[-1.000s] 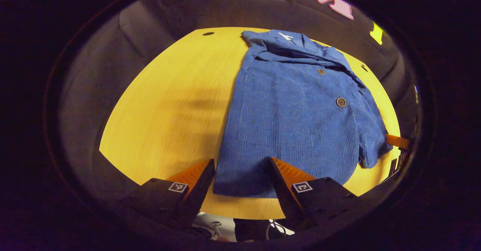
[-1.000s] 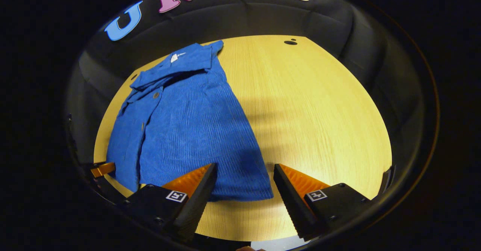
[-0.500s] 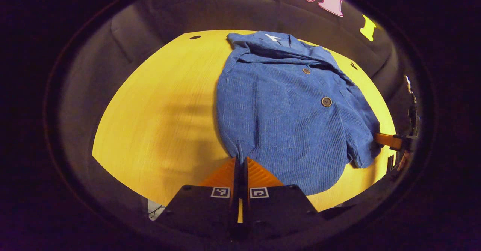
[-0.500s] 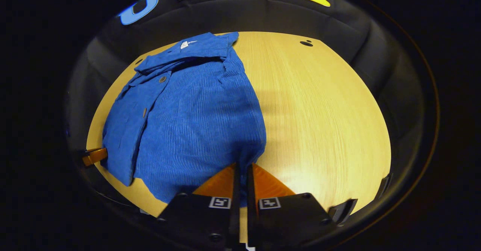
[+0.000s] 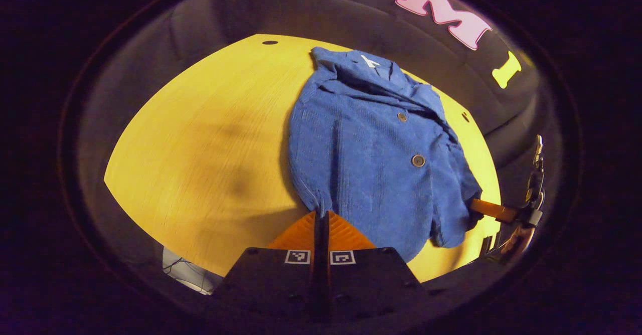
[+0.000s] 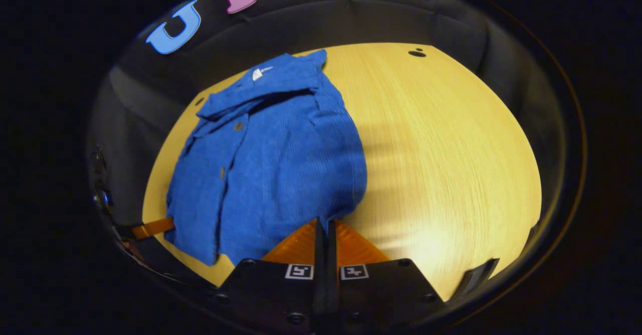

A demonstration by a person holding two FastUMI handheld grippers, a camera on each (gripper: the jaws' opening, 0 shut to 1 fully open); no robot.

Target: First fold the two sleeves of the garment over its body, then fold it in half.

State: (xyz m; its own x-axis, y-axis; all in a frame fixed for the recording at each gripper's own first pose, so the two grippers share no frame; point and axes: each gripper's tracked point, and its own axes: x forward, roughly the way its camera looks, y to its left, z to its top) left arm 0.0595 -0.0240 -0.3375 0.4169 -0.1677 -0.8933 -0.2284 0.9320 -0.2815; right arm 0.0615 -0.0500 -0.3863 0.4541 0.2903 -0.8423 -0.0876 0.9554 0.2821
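Pale wood table (image 5: 200, 139) runs out under my left gripper view, ringed by the booth's black cloth wall, and the blue corduroy jacket (image 5: 371, 154) lies on it ahead and to the right of my fingers, collar at the far end, hem toward me. My left gripper (image 5: 321, 219) has its two fingers pressed together with no gap I can see, and the near left corner of the hem is pinched between their tips, the cloth puckering just above them. Two buttons show down the jacket's front, and a white tag sits inside the collar. At the far right edge of the hem I see the right gripper (image 5: 484, 208) reaching in, touching the cloth there. A small dark hole (image 5: 270, 42) marks the table's far left corner. From the right gripper view, the same table (image 6: 441, 139) spreads wide to the right, and the jacket (image 6: 281, 159) lies ahead and to the left of my fingers. My right gripper (image 6: 326, 227) is likewise closed tight, its tips clamped on the hem's near right corner, which bunches up against them. Low on the left, the left gripper (image 6: 153, 227) touches the hem's opposite corner. Another dark hole (image 6: 417, 52) sits at the table's far end.
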